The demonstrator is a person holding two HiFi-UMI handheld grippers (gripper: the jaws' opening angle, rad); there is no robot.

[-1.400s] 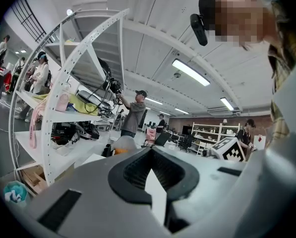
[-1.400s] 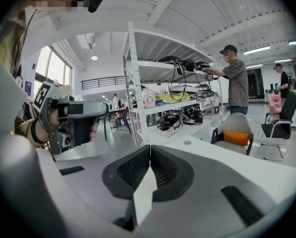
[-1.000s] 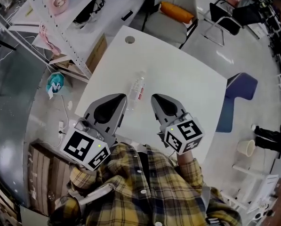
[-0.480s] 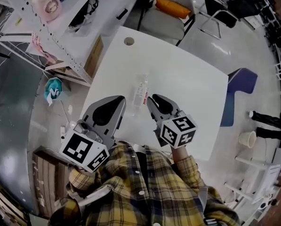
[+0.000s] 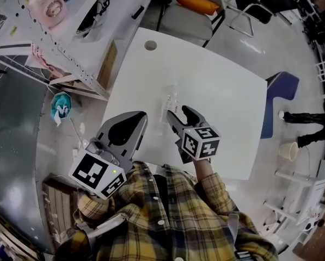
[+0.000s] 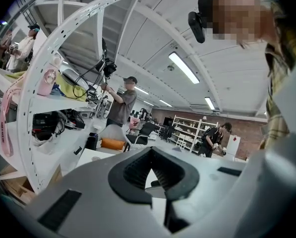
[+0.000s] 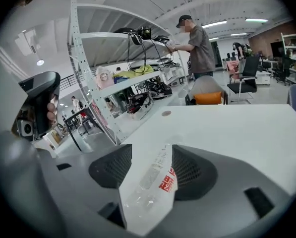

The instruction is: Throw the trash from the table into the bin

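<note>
One bottle point(image 5: 169, 101) flat on bench point(image 5: 222, 91) | right gripper point(image 5: 178, 112) just spread open astride it, for pickup | left gripper point(image 5: 136, 119) pressed together, empty

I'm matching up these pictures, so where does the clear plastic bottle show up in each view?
Head view: plastic bottle lies mid white table, at the tips of the right claw, whose jaws have just been opening.
Left gripper view: not in it.
Right gripper view: bottle low centre, between the open jaws.
Shared landmark: the orange cushion beyond the table.
</note>
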